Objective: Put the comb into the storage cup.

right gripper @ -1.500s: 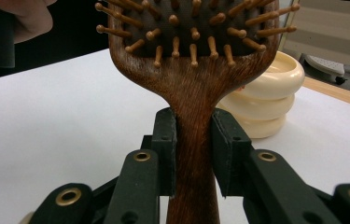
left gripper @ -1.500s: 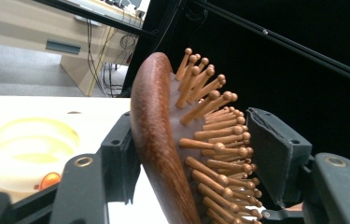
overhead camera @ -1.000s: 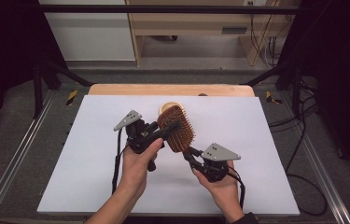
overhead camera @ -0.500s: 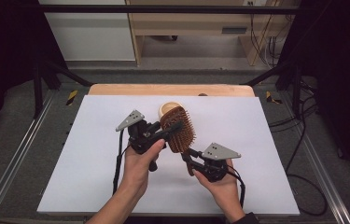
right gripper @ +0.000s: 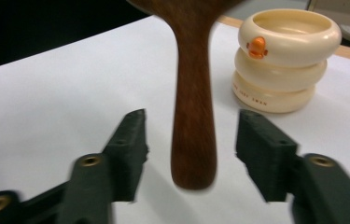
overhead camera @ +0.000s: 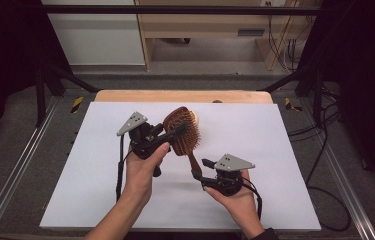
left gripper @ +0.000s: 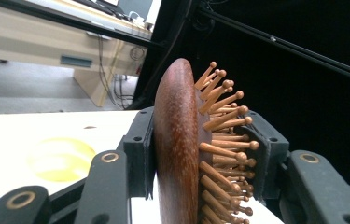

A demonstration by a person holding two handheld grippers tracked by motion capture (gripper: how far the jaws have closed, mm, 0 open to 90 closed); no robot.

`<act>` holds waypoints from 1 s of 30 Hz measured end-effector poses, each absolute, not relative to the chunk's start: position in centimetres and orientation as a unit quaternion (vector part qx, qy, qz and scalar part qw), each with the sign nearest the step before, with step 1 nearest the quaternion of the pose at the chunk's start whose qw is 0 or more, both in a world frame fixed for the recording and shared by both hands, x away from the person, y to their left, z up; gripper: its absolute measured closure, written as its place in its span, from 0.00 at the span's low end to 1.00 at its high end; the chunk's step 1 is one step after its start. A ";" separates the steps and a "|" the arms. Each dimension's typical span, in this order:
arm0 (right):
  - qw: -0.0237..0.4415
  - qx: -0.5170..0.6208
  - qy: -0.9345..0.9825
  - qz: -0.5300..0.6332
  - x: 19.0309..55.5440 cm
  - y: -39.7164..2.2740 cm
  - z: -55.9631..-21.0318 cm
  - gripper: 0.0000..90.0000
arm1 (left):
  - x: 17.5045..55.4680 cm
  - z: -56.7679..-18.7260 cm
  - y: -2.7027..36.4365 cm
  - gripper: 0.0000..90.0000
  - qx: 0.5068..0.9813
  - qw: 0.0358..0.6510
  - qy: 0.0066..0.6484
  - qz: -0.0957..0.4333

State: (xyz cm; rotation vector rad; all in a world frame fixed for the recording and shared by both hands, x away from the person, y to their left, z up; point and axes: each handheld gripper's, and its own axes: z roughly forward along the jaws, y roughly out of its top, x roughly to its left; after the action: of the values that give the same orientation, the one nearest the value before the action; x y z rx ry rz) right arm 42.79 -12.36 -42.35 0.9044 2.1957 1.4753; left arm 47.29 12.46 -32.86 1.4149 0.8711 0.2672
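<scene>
Our left gripper [left gripper: 200, 154] was clamped on the head of the wooden hairbrush [overhead camera: 181, 131], one jaw flat against its smooth back, the other pressed in among the bristle pins [left gripper: 221, 140]. Our right gripper [right gripper: 191, 154] had just been opening: its jaws stood apart on either side of the brush handle [right gripper: 193, 116], with clear gaps, touching nothing. The brush hung above the white table [overhead camera: 285, 145], head up toward the far edge, handle slanting down to our right hand [overhead camera: 235, 197]. Beyond it stood a cream ringed cup [right gripper: 282, 58] with an orange mark.
</scene>
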 end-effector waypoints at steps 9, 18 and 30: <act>0.154 0.363 0.756 0.523 42.5 -14.1 -42.6 0.20 | 47.7 -30.7 13.6 0.57 0.630 0.659 0.384 0.148; 0.195 0.415 0.750 0.476 43.4 -15.7 -43.6 0.11 | 48.8 -28.6 12.8 0.57 0.638 0.649 0.380 0.163; 0.225 0.399 0.745 0.485 43.4 -18.4 -43.6 0.07 | 50.8 -25.4 10.9 0.57 0.621 0.662 0.389 0.156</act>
State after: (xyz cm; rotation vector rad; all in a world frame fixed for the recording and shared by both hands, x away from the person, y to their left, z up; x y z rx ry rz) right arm 43.42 -18.35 -43.56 1.1003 2.0542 1.3382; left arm 50.76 10.91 -25.45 1.4052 0.8795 0.3525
